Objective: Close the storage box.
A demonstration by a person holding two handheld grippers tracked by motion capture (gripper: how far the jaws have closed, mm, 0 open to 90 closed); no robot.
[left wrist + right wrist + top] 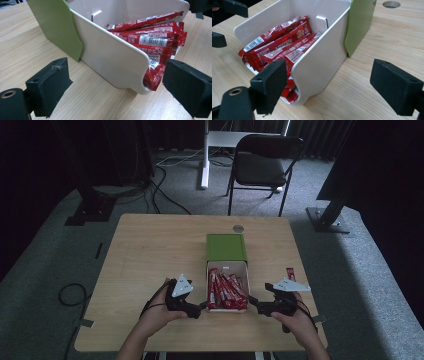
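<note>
A white open tray (226, 266) full of red sachets (226, 291) sits near the front middle of the wooden table (150, 250), its far end tucked against a green box sleeve (226, 247). The left gripper (202, 305) waits at the tray's near left corner and the right gripper (252, 301) at its near right corner, each held in a hand. In the left gripper view, both jaws stand wide apart and grasp nothing: the tray's rounded side wall (112, 57) runs between them, with the sachet ends (152, 77) poking past its near edge just beside the right-hand jaw. In the right gripper view, the jaws are likewise spread and empty, straddling the other side wall (322, 65). Bare tabletop lies open to the left and right of the tray. One loose red sachet (290, 272) lies apart to the right, and a round cable hole (238, 228) sits beyond the sleeve.
</note>
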